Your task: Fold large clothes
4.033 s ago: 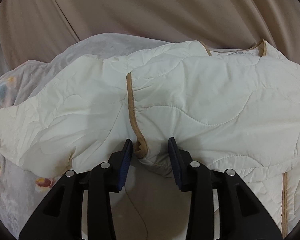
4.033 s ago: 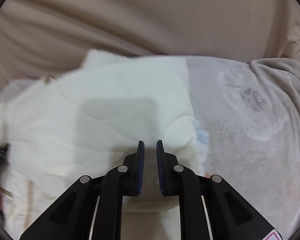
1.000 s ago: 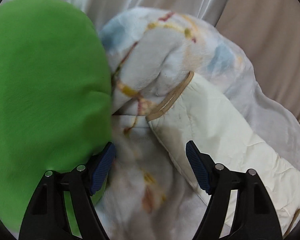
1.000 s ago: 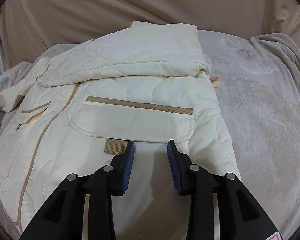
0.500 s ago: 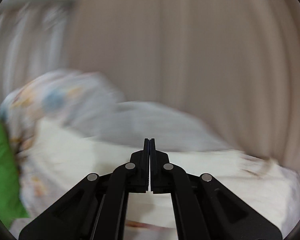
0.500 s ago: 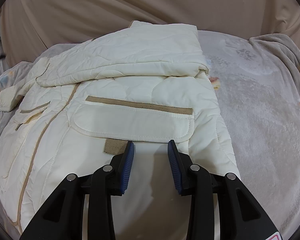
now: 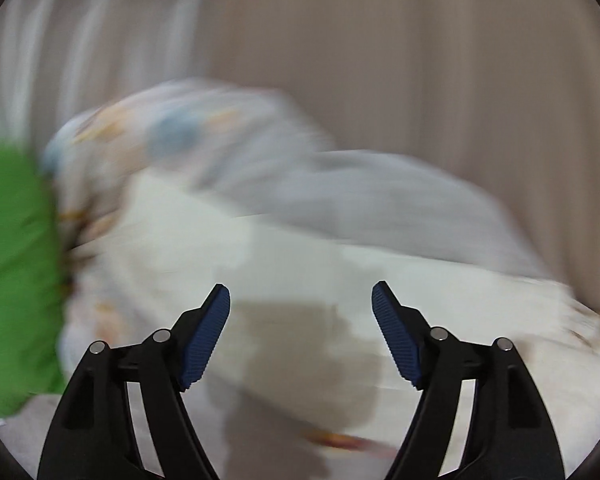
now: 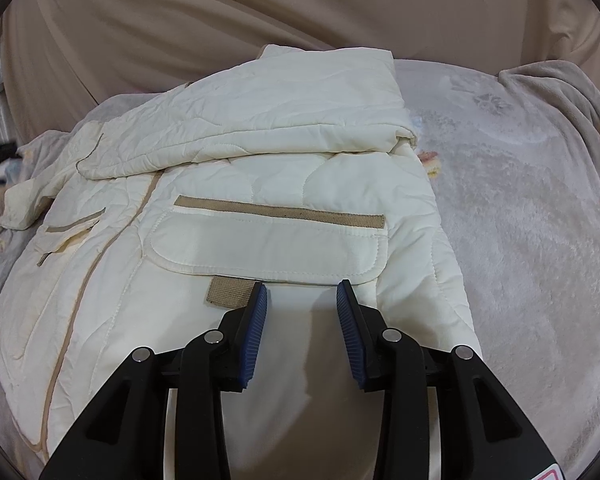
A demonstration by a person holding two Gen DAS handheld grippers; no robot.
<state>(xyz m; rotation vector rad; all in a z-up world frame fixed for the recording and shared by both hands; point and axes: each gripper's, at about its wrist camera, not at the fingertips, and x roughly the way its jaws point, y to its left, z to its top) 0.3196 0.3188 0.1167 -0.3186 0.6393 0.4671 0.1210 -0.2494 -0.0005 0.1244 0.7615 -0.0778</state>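
Lying on the grey blanket (image 8: pixel 520 240), the cream jacket (image 8: pixel 260 184) was seen partly folded, one sleeve laid across; further folds were judged outstanding. Both left tongs (image 7: pixel 301 304) and right tongs (image 8: pixel 302 300) were held open, empty.

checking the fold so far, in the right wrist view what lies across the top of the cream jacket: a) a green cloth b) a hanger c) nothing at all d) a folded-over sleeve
d: a folded-over sleeve of the cream jacket lies across its upper part, above the tan-trimmed pocket flap; both the right tongs and the left tongs are open and hold nothing.
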